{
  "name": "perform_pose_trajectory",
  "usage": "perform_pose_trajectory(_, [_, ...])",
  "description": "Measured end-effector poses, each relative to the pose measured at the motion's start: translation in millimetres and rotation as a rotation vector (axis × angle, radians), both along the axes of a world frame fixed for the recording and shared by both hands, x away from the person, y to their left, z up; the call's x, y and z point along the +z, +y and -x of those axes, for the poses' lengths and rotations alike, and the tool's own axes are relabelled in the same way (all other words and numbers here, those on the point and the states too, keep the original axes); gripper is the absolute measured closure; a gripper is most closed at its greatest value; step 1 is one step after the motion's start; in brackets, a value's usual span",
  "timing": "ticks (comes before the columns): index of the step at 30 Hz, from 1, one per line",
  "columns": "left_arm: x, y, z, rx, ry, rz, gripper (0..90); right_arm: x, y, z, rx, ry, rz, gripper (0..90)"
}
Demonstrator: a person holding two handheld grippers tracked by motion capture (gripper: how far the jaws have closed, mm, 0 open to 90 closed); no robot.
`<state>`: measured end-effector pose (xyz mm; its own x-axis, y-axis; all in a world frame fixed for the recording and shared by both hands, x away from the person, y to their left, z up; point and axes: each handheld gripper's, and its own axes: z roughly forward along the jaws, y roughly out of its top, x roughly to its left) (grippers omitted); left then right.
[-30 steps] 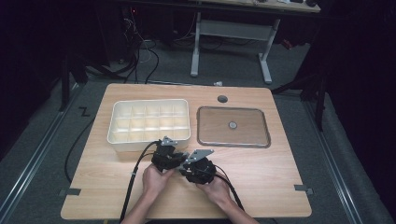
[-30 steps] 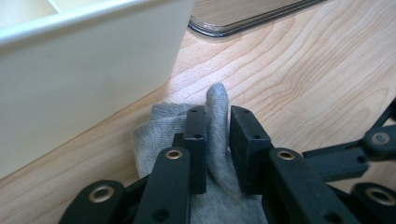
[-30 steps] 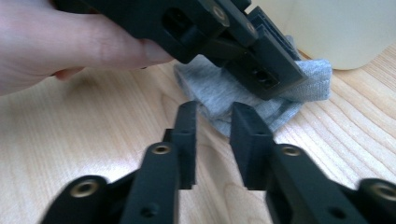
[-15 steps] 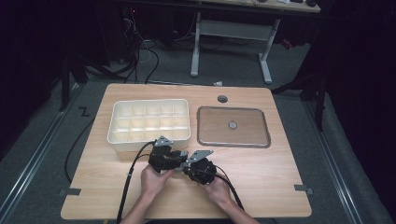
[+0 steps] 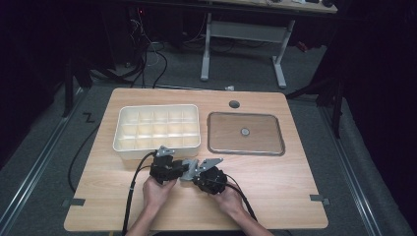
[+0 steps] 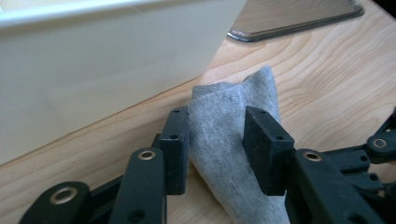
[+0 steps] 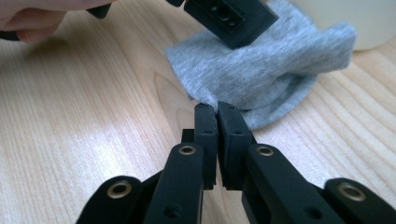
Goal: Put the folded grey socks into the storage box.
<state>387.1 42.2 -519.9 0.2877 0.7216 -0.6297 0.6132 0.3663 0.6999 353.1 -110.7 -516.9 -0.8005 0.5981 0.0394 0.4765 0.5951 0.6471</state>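
Quick look from my end: the grey cloth (image 6: 224,140) is on the table (image 5: 275,196), just in front of the white compartment box (image 5: 157,107), between my two tongs

Left gripper (image 6: 217,114) is about half open with the cloth standing up as a ridge between the pads. The jaws have just been closing a bit, and both pads look like they're on the fabric's flanks, so I'd call it a loose hold. I think it's held there to bunch the middle up so it can be folded or lifted.

Right gripper (image 7: 217,106) is clamped fully narrow. The near corner of the cloth (image 7: 261,70) meets its tips, so it looks pinched on that thin edge, though the overlap is tiny. My guess is it's pinning that corner so the cloth doesn't slide while the left one works.

Direction-wise, in the left gripper view the cloth's long axis runs away from the camera, roughly along the box's front wall. Its free rounded end points toward the metal tray (image 5: 246,150), and the other end sits under the tongs. It's rumpled and partly folded over on itself, not flat
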Motion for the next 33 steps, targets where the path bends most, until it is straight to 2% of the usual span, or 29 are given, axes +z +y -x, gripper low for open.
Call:
perform_pose_trajectory(2, [0.0, -0.1, 0.0, 0.007, 0.0, -0.005, 61.5, -1.3, 0.5, 0.3, 0.0, 0.01, 0.009, 81.7])
perform_pose_trajectory(3, [0.0, -0.1, 0.0, 0.007, 0.0, -0.005, 61.4, -1.3, 0.5, 0.3, 0.0, 0.01, 0.009, 81.7])
perform_pose_trajectory(4, [0.3, -0.6, 1.0, 0.01, -0.008, -0.009, 61.3, 1.2, -0.9, 2.3, 0.005, -0.003, -0.003, 74.8])
perform_pose_trajectory(8, [0.6, -1.4, 2.1, 0.017, -0.009, -0.012, 61.2, 16.5, -6.5, 4.8, -0.019, -0.05, -0.041, 73.6])
perform_pose_trajectory(12, [0.7, -2.0, 4.2, 0.02, -0.008, -0.02, 60.3, 29.1, -13.4, -6.4, -0.091, -0.052, -0.086, 73.7])
perform_pose_trajectory(17, [0.7, -4.0, 6.0, 0.03, -0.014, -0.031, 59.0, 31.3, -12.1, -24.0, -0.155, -0.031, -0.121, 71.8])
perform_pose_trajectory(22, [0.2, -4.4, 7.5, 0.042, -0.013, -0.025, 58.0, 30.8, -6.3, -29.3, -0.19, -0.036, -0.141, 67.7])
perform_pose_trajectory(25, [0.1, -4.6, 8.0, 0.046, -0.008, -0.018, 57.7, 29.4, -2.4, -30.7, -0.208, -0.037, -0.13, 66.5])
perform_pose_trajectory(28, [-0.6, -3.7, 8.3, 0.052, -0.002, -0.006, 56.8, 22.0, -0.3, -33.5, -0.218, -0.016, -0.098, 65.4])
perform_pose_trajectory(33, [-2.8, -4.2, 8.8, 0.047, -0.001, -0.002, 56.1, 10.7, -6.1, -33.7, -0.218, -0.014, -0.078, 64.3])
